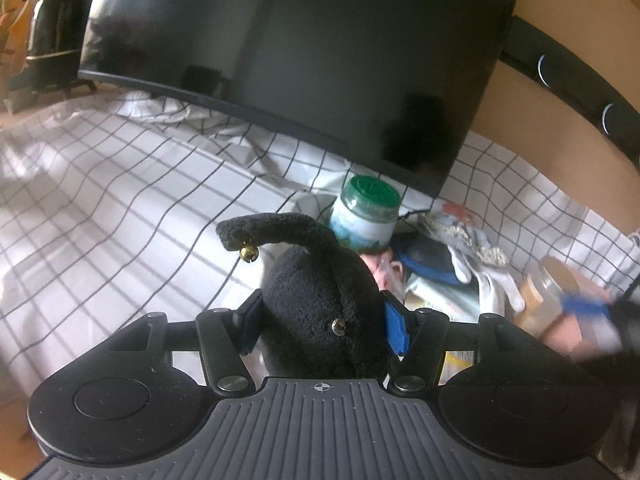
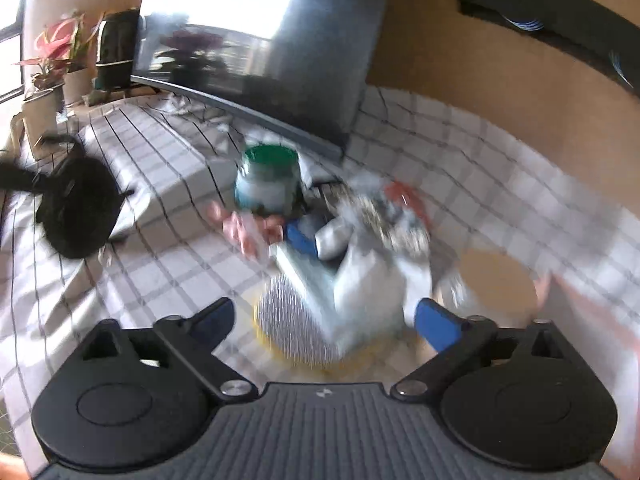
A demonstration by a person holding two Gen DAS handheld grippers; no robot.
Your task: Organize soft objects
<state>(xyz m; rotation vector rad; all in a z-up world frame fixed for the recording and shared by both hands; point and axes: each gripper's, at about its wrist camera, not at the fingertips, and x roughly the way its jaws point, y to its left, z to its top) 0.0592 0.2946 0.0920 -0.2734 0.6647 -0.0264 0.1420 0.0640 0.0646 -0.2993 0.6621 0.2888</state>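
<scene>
A black plush toy [image 1: 320, 304] with a small gold bell [image 1: 249, 254] on its curved tip sits between the blue pads of my left gripper [image 1: 324, 322], which is shut on it above the checked cloth. In the right wrist view the same plush toy [image 2: 80, 208] hangs at the far left. My right gripper [image 2: 324, 320] stands open low over a blurred pile of soft things [image 2: 360, 240]. A white glove [image 2: 360, 280] and a round yellow-rimmed piece [image 2: 296, 320] lie between its fingers, and the pads do not press on them. The pile [image 1: 448, 264] also shows right of the plush.
A green-lidded jar [image 1: 366, 216] [image 2: 270, 184] stands behind the pile, in front of a large dark screen [image 1: 300, 40]. A brown-lidded jar [image 1: 540, 296] [image 2: 496, 280] lies at the right. The white checked cloth [image 1: 120, 200] stretches left. Potted plants [image 2: 52, 64] stand far left.
</scene>
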